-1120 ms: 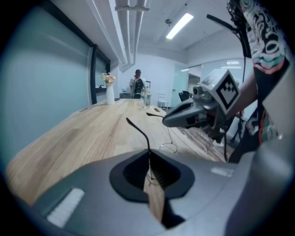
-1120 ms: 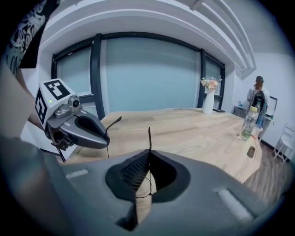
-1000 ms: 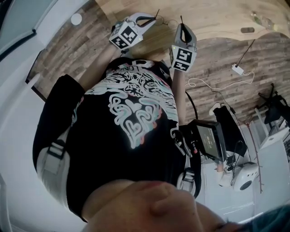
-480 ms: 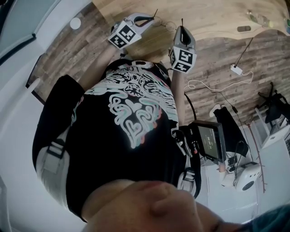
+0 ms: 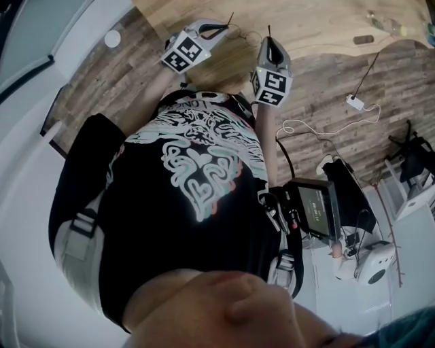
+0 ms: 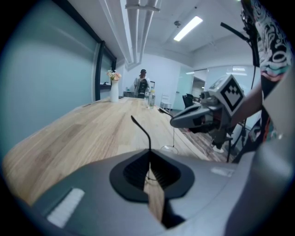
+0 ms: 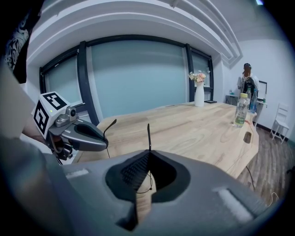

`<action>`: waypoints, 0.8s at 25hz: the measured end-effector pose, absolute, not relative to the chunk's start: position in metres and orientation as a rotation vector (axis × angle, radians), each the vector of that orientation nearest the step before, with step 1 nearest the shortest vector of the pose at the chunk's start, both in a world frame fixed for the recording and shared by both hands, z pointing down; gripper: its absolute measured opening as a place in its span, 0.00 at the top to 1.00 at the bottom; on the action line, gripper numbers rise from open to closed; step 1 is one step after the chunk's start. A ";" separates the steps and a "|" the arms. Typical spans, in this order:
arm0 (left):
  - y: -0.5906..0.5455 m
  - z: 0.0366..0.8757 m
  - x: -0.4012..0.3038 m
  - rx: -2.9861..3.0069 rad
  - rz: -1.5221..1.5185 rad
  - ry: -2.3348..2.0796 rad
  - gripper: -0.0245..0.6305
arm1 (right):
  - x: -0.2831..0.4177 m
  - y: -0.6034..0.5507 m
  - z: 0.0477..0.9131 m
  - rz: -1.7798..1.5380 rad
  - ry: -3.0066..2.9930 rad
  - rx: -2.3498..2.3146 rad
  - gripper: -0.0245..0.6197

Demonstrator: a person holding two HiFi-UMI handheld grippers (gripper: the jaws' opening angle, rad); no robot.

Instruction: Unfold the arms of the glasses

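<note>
**Head view.** The left gripper and the right gripper are held side by side at 12 o'clock of the picture. They are in front of the person's torso and over the near edge of the wooden bench. The glasses are carried between the two grippers and show here only as thin dark wire. Whether the glasses touch the bench cannot be told.

**Left gripper view.** The jaws of the left gripper are closed together and clamped on one thin black arm of the glasses. The curved tip of this arm rises out of the jaws toward 12 o'clock. A lens is seen at 1 o'clock of the jaws, hanging on a thin wire. The right gripper is seen above the lens, at 2 o'clock.

**Right gripper view.** The jaws of the right gripper are likewise pressed together on the other arm of the glasses. The tip of this arm stands nearly upright. A thin loop of wire rim is visible inside the jaw recess. The left gripper is seen at 10 o'clock, with its own arm tip protruding upward. On the far part of the bench a white vase with flowers stands at 1 o'clock. A bottle stands at 2 o'clock.
</note>
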State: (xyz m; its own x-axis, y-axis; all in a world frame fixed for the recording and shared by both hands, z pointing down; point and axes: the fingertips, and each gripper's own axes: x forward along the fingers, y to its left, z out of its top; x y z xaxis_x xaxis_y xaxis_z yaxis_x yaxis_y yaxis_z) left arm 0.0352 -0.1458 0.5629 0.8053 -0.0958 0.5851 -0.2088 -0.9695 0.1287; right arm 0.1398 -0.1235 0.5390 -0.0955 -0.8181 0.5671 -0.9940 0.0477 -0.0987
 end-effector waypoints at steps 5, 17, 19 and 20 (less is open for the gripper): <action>-0.147 0.562 0.034 2.801 0.902 -0.238 0.97 | 0.139 -0.125 0.539 0.686 -1.968 1.828 0.96; -0.146 0.561 0.033 2.804 0.898 -0.239 0.97 | 0.139 -0.121 0.542 0.707 -1.974 1.829 0.96; -0.145 0.561 0.034 2.807 0.899 -0.241 0.97 | 0.139 -0.121 0.542 0.707 -1.978 1.830 0.96; -0.146 0.561 0.034 2.807 0.899 -0.242 0.97 | 0.139 -0.121 0.542 0.707 -1.980 1.830 0.96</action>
